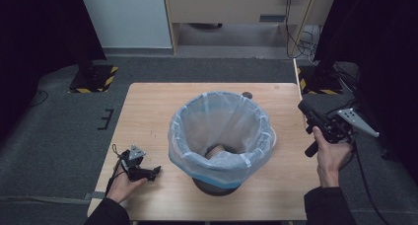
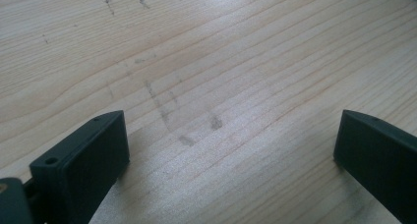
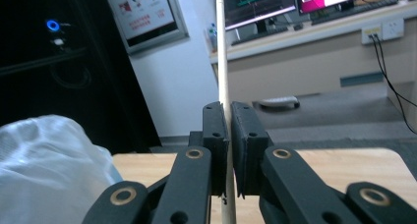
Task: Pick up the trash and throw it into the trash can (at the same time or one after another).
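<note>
Now your right tool (image 1: 308, 115) (mid-right of the high view) is pressed together on nothing, beside the lined bin (image 1: 221, 136) at centre; your left tool (image 1: 156, 171), spread, rests on the desk (image 1: 148, 106) lower left.

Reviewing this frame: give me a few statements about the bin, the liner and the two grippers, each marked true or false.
1. A translucent bag lines the bin, its edge folded over the rim. True.
2. The left gripper is held high above the bin. False: it lies low on the table, left of the bin.
3. The left gripper's jaws stand wide apart with bare wood between them. True.
4. The right gripper grips the bag's edge. False: it is raised to the right of the bin, jaws shut with nothing held.
5. The bin lies tipped on its side. False: it stands upright.
</note>
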